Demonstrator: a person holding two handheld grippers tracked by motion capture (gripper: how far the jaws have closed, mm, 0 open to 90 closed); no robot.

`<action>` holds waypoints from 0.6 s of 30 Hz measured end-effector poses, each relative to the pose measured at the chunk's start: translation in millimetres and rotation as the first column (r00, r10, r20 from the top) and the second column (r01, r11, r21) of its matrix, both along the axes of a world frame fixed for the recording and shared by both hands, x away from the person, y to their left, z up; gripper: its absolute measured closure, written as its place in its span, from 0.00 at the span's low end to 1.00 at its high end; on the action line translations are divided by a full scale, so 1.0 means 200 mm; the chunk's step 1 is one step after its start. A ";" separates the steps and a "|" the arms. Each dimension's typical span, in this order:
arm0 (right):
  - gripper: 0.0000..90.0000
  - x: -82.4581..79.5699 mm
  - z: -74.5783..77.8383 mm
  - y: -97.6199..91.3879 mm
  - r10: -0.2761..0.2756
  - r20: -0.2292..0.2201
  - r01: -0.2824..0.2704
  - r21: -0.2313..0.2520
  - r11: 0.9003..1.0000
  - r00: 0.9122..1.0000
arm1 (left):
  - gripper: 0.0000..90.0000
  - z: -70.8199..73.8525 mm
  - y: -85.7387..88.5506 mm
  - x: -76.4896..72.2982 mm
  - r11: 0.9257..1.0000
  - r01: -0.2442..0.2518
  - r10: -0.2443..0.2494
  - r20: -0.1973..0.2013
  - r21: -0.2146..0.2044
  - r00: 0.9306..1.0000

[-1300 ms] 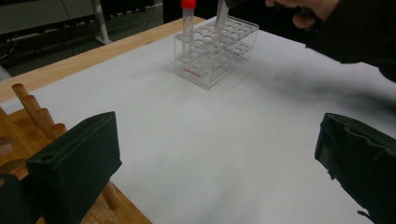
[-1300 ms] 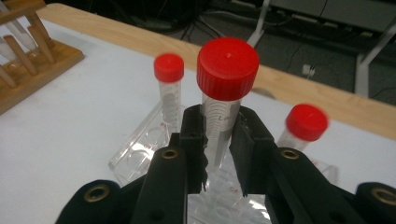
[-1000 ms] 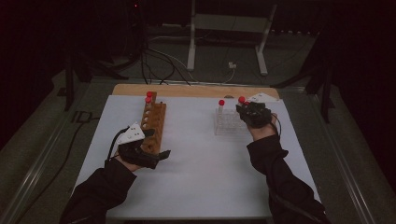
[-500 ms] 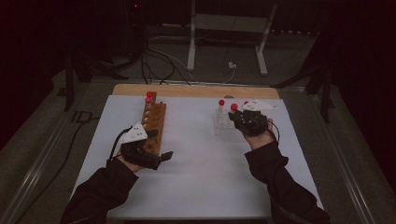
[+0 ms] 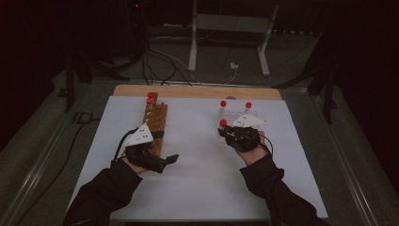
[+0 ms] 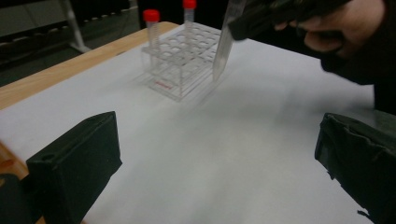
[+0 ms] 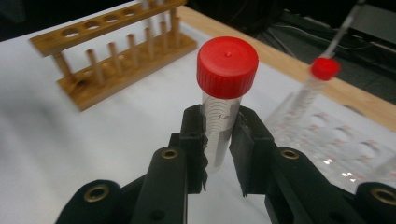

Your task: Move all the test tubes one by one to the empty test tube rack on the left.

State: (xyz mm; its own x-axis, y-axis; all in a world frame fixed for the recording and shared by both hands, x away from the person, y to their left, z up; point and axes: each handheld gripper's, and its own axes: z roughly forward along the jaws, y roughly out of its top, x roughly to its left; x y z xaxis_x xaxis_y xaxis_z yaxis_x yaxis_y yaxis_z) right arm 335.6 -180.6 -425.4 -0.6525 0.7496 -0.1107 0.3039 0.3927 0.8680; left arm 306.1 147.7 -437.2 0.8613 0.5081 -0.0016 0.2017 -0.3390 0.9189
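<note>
- Right gripper [image 5: 225,133] held above the white mat [image 5: 197,155], just in front of the clear plastic tube rack [image 5: 235,115]; forearm comes in from bottom right, sleeve dark, grey plate on top.
- Right jaws clamped on a red-capped test tube [image 7: 223,107], gripping the clear body just under the cap; in the left gripper view the tube [image 6: 223,49] hangs clear of the mat beside the rack.
- Tube long axis: near upright, slightly tilted, red cap up, bottom end down toward the mat.
- Two more red-capped tubes [image 5: 223,104] stand upright in the clear rack, at its far side.
- Left gripper [image 5: 170,160] low over the mat at the near end of the wooden test tube rack [image 5: 155,123]; jaws spread wide, nothing between them, pointing right across the table toward the clear rack.
- Wooden rack lies lengthwise away from the person, red-capped tubes at its far end [image 5: 149,97].
</note>
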 end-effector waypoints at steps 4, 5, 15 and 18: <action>0.83 -0.04 -0.03 0.04 0.039 -0.011 -0.039 -0.012 0.999 0.999 | 0.01 0.01 -0.02 -0.01 1.000 0.015 -0.015 0.004 0.001 1.000; 0.83 -0.05 -0.04 0.05 0.048 -0.013 -0.048 -0.011 0.999 0.999 | 0.01 0.02 -0.03 -0.01 1.000 0.025 -0.025 0.002 -0.002 1.000; 0.83 -0.15 -0.08 0.13 0.127 -0.030 -0.128 -0.009 0.992 0.991 | 0.02 0.04 -0.09 -0.01 0.998 0.058 -0.058 0.000 -0.008 0.998; 0.83 -0.17 -0.08 0.15 0.150 -0.030 -0.151 -0.012 0.988 0.988 | 0.02 0.05 -0.12 -0.01 0.997 0.077 -0.077 0.000 -0.011 0.997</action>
